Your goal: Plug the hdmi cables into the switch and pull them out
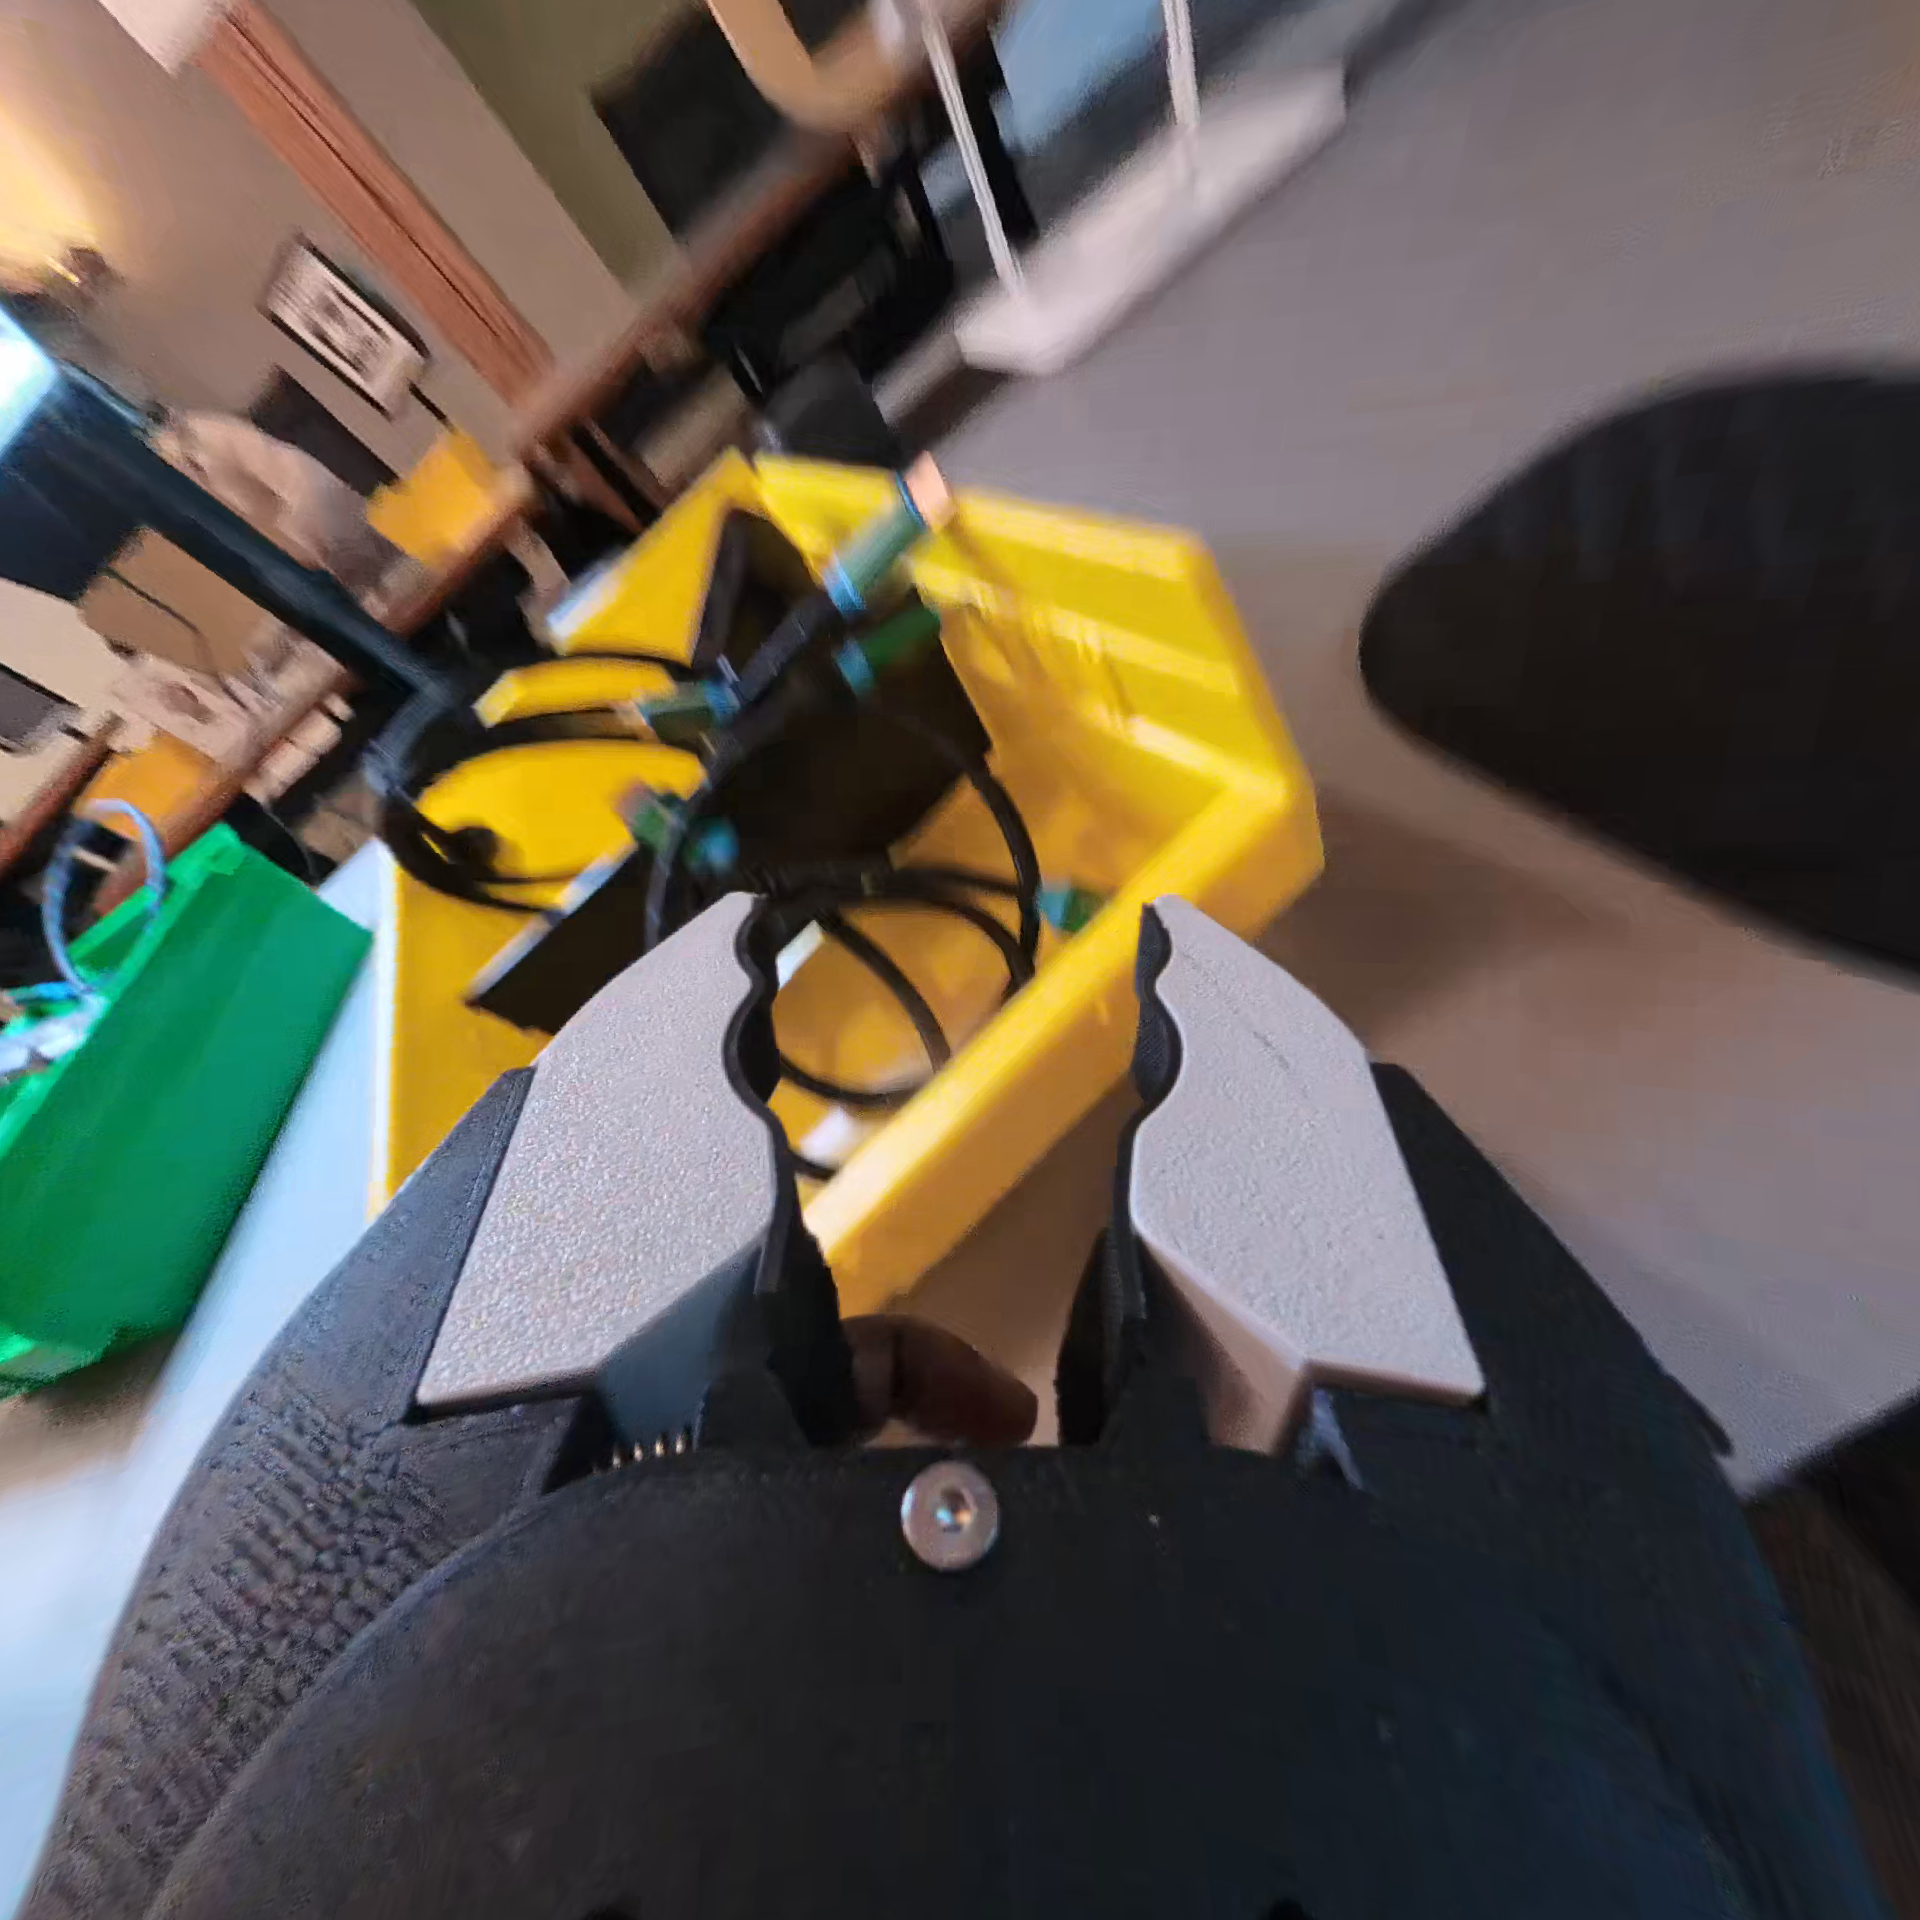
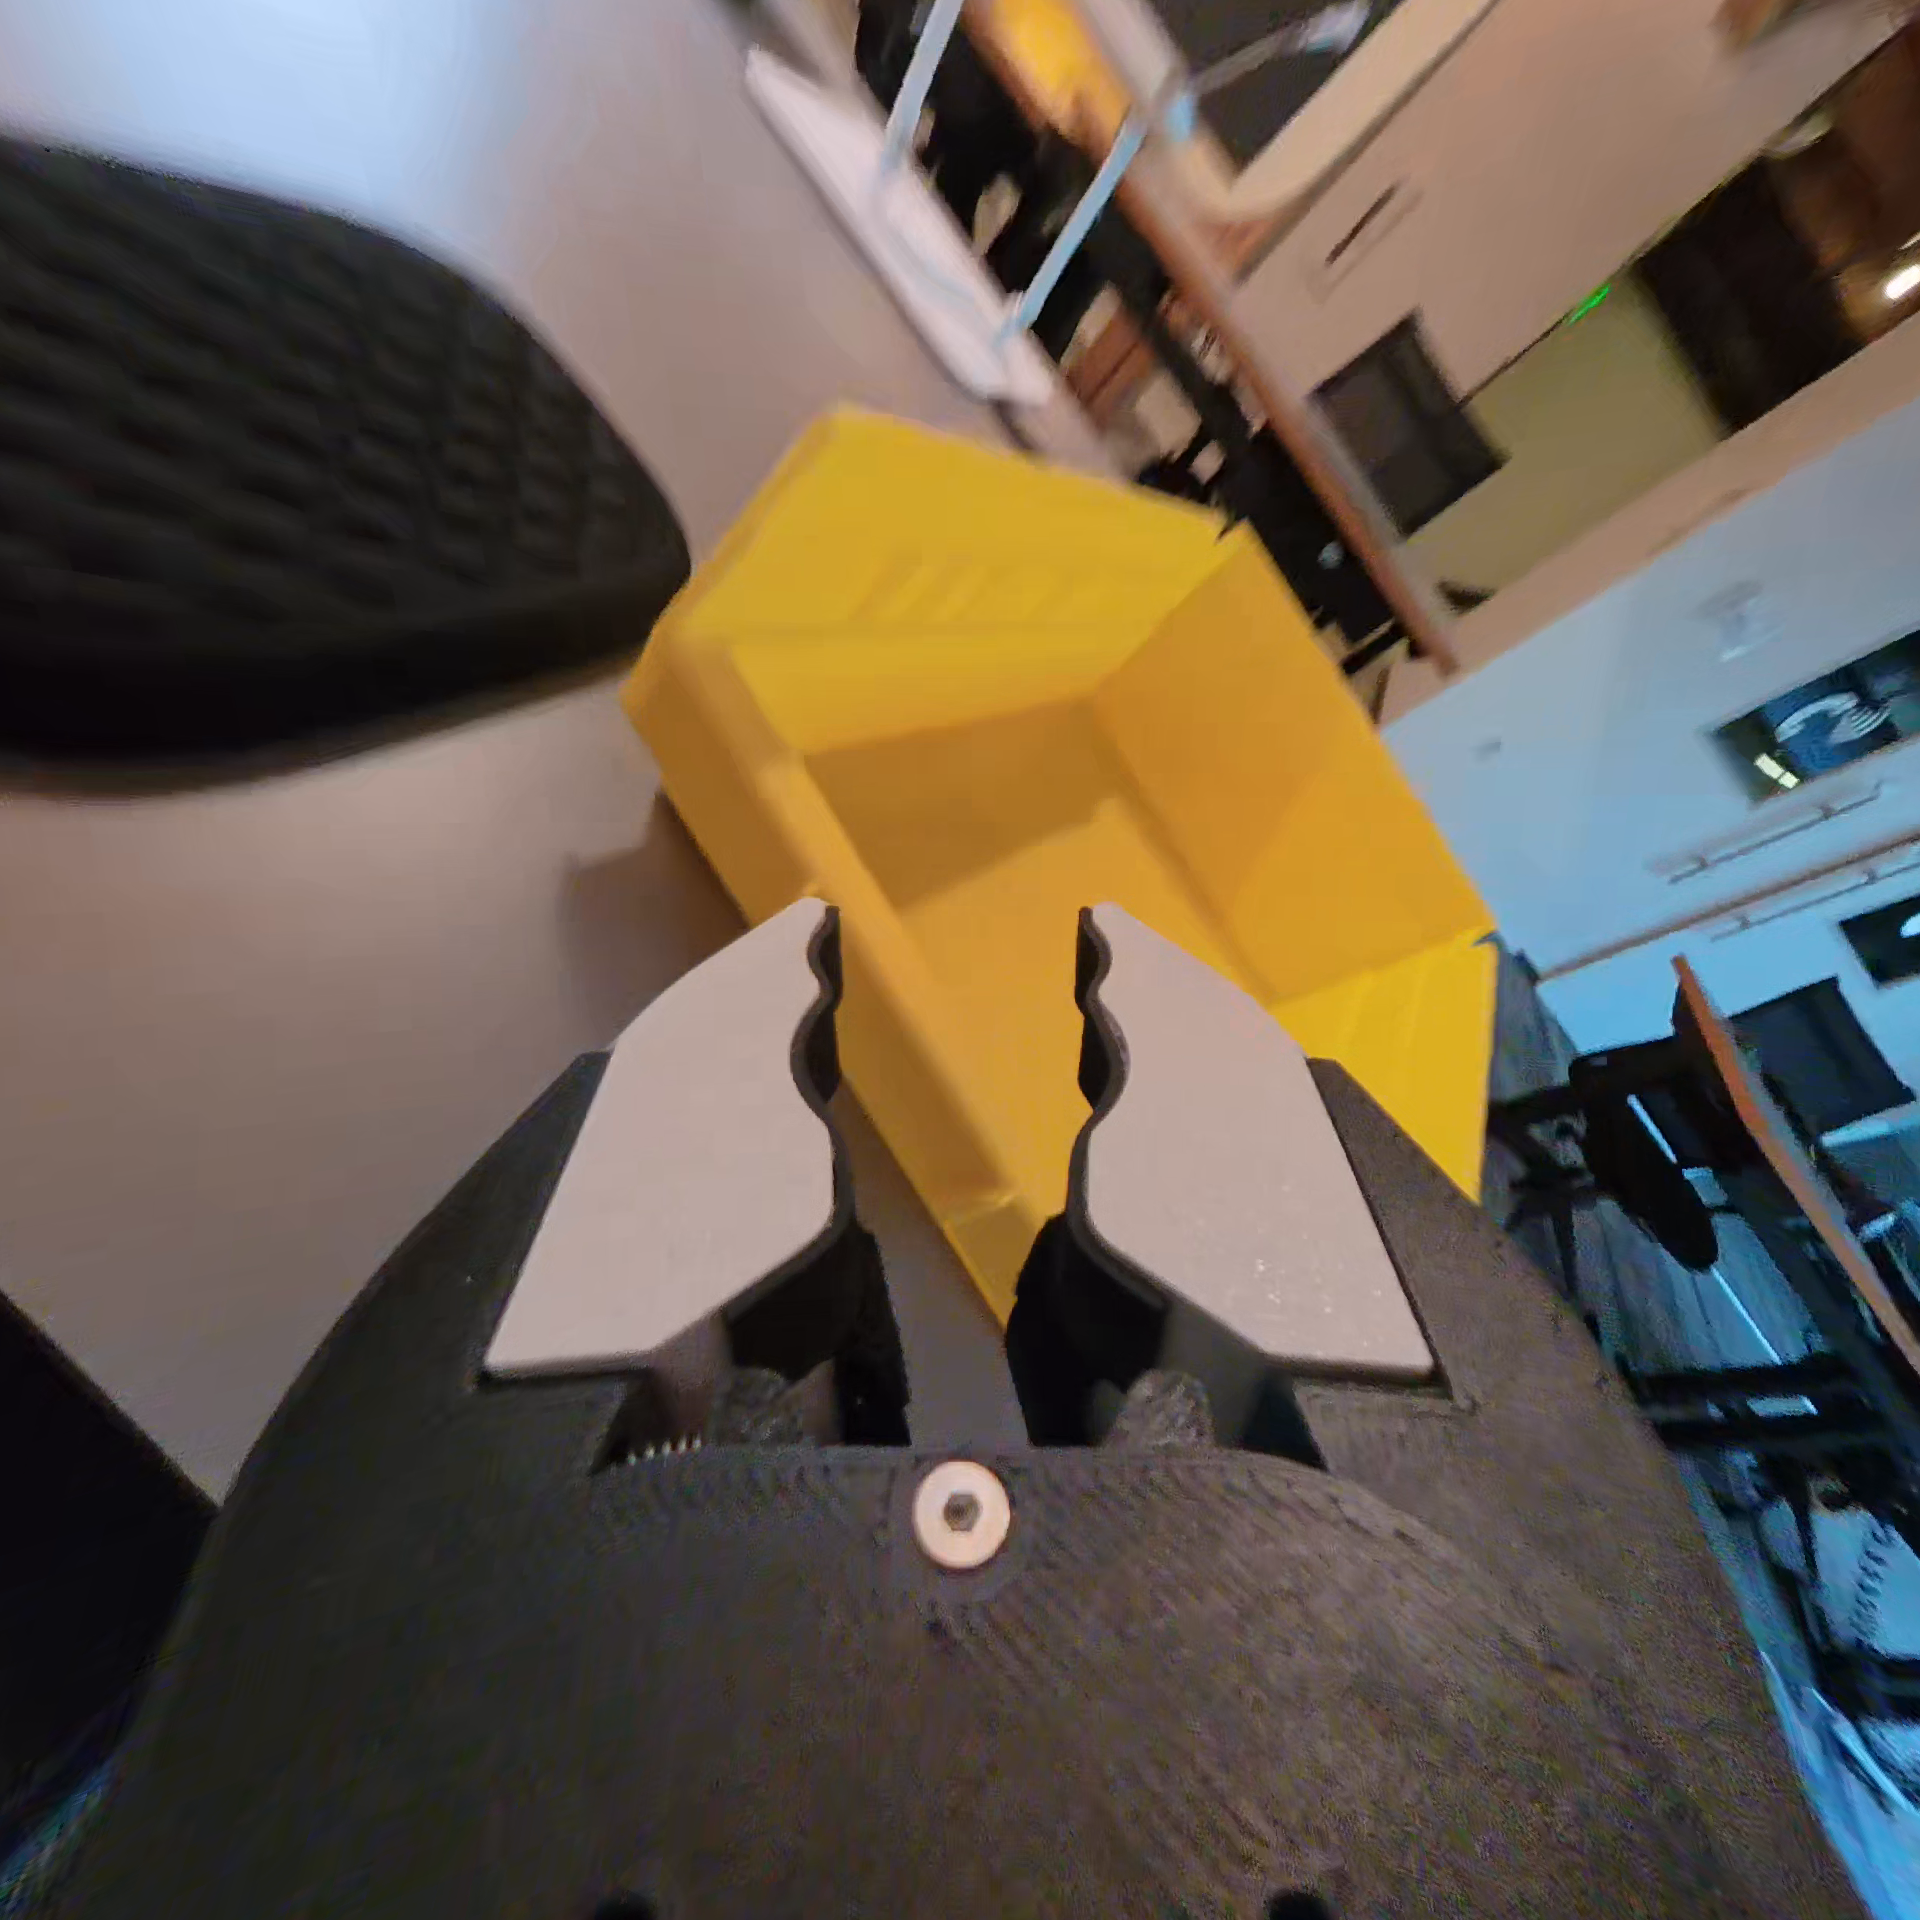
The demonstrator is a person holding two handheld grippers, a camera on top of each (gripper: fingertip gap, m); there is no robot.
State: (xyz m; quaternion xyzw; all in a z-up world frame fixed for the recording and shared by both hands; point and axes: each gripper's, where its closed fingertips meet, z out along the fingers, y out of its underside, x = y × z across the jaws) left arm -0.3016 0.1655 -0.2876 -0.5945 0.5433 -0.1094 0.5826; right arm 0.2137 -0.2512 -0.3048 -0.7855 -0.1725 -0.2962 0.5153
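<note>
Your left gripper point(image 1: 951, 914) sits at lower centre of the frame, jaws apart, nothing between them. Just beyond its tips, mid-frame: yellow bin point(image 1: 1132, 665) holding coiled black hdmi cables point(image 1: 935, 935) with green-tagged plugs, and a black box, blurred. Green bin point(image 1: 156, 1101) at left edge. Dark rounded object point(image 1: 1683, 665) at right.

Two yellow bins: one point(image 1: 1091, 665) holding tangled black HDMI cables point(image 1: 935, 966), at least five green-ended plugs point(image 1: 883, 545), count blurred; other bin point(image 2: 1195, 748) bare; one green bin point(image 1: 156, 1091).
</note>
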